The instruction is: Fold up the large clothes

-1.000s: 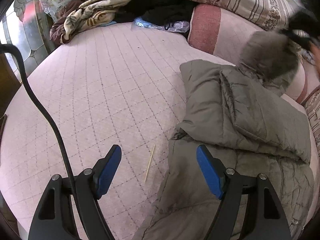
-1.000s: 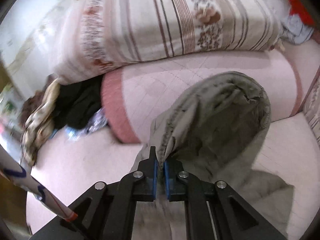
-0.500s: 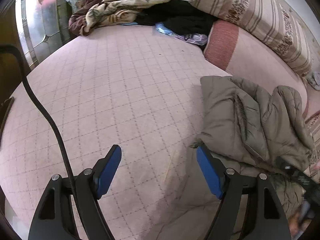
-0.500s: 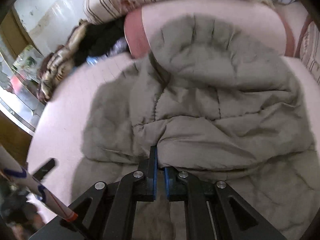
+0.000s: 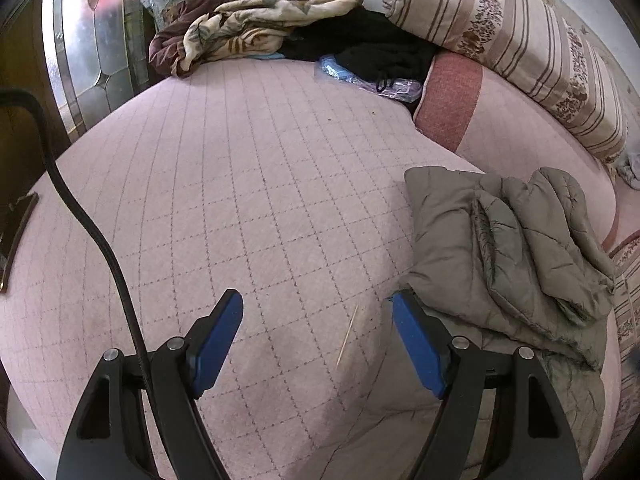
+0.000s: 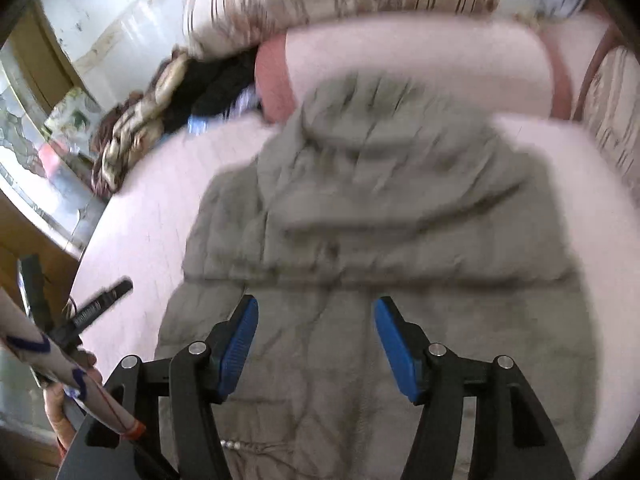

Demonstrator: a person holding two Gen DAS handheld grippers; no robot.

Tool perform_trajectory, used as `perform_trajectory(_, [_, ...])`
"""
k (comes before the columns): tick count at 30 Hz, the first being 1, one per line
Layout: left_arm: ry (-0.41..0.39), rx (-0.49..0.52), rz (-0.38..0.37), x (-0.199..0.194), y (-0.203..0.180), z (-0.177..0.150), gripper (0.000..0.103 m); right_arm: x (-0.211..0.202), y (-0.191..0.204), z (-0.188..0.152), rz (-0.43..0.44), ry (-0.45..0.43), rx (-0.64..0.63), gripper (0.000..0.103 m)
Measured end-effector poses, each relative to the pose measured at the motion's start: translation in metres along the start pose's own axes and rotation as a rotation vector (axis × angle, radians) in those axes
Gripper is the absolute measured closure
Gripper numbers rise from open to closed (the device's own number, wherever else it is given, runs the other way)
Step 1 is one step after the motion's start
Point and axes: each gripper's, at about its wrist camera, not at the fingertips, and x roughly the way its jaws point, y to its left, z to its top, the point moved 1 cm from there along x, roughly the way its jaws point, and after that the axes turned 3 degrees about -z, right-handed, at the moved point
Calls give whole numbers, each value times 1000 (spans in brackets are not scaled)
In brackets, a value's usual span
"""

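A grey-olive padded jacket point(image 5: 508, 248) lies on the pink quilted bed point(image 5: 248, 184), its hood and upper part folded down over its body. My left gripper point(image 5: 316, 320) is open and empty over the bare bed, just left of the jacket's edge. In the right wrist view the jacket point(image 6: 384, 216) fills the middle, blurred by motion. My right gripper point(image 6: 316, 328) is open and empty above the jacket's lower part.
A thin wooden stick point(image 5: 347, 335) lies on the bed between my left fingers. A heap of blankets and dark clothes point(image 5: 280, 36) lies at the far side. Striped pillows point(image 5: 520, 44) and a pink bolster point(image 5: 480, 112) line the right. A black cable point(image 5: 92, 232) crosses the left.
My right gripper folded the hood down onto the jacket's body, then opened and let it go. The left gripper has stayed open.
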Motion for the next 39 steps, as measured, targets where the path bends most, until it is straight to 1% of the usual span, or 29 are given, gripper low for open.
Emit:
perform_trajectory(2, [3,10,10,2,-3,0,27,-12,-4,19,-58,-81,-5,37])
perform_trajectory(3, [7,13,15,3,-5,0,27,-10,-7,35,-106,-120,-11,37])
perform_trajectory(5, [10,20,34,5,-7,-1,26,5,-10,57,-178,-147,-7,37])
perform_trajectory(7, [5,34,54,5,-8,-1,26,32,-15,74,-225,-125,1,37])
perform_trajectory(9, [-4,38,65,4,-7,0,26,72,-18,77,-274,-59,2,37])
perform_trajectory(11, [-4,41,68,5,-6,2,26,101,-16,69,-299,6,-8,37])
perform_trajectory(12, [-2,42,65,5,-6,3,26,119,-16,60,-299,51,-6,37])
perform_trajectory(14, [-2,44,69,6,-6,4,26,142,-15,47,-284,107,-3,37])
perform_trajectory(16, [-8,59,83,7,-9,5,26,151,-11,39,-317,103,-49,37])
perform_trajectory(18, [-10,78,100,6,-11,4,26,142,-2,41,-351,84,-97,37])
perform_trajectory(19, [-13,82,103,4,-10,4,26,134,1,43,-353,61,-95,37])
perform_trajectory(21, [-23,81,110,1,-8,4,26,96,14,43,-321,-68,-79,37])
perform_trajectory(23, [-32,71,112,-1,-6,5,26,76,28,41,-277,-118,-92,37])
perform_trajectory(24, [-30,67,112,-1,-5,5,26,72,39,38,-256,-127,-109,37])
perform_trajectory(26, [-21,62,112,0,-3,4,26,78,62,32,-227,-115,-152,37])
perform_trajectory(27, [-17,62,113,0,-2,4,26,88,75,27,-219,-94,-188,37])
perform_trajectory(29, [-21,63,115,-1,-1,4,27,112,91,22,-216,-46,-212,37])
perform_trajectory(30, [-27,65,116,-2,-1,5,27,131,98,19,-222,-2,-216,37])
perform_trajectory(31, [-31,69,121,-3,-1,5,27,141,102,15,-235,23,-218,36])
perform_trajectory(32, [-32,71,125,-2,-1,4,27,153,105,12,-264,36,-225,36])
perform_trajectory(33, [-29,72,126,-2,-1,4,27,155,107,11,-280,21,-230,36])
perform_trajectory(34, [-26,74,127,-1,-1,4,27,151,107,10,-280,13,-228,36])
perform_trajectory(37, [-21,83,127,-1,-2,2,26,123,99,9,-193,3,-187,36])
perform_trajectory(39, [-25,95,126,-2,-4,0,27,93,84,-3,-151,-3,-170,35])
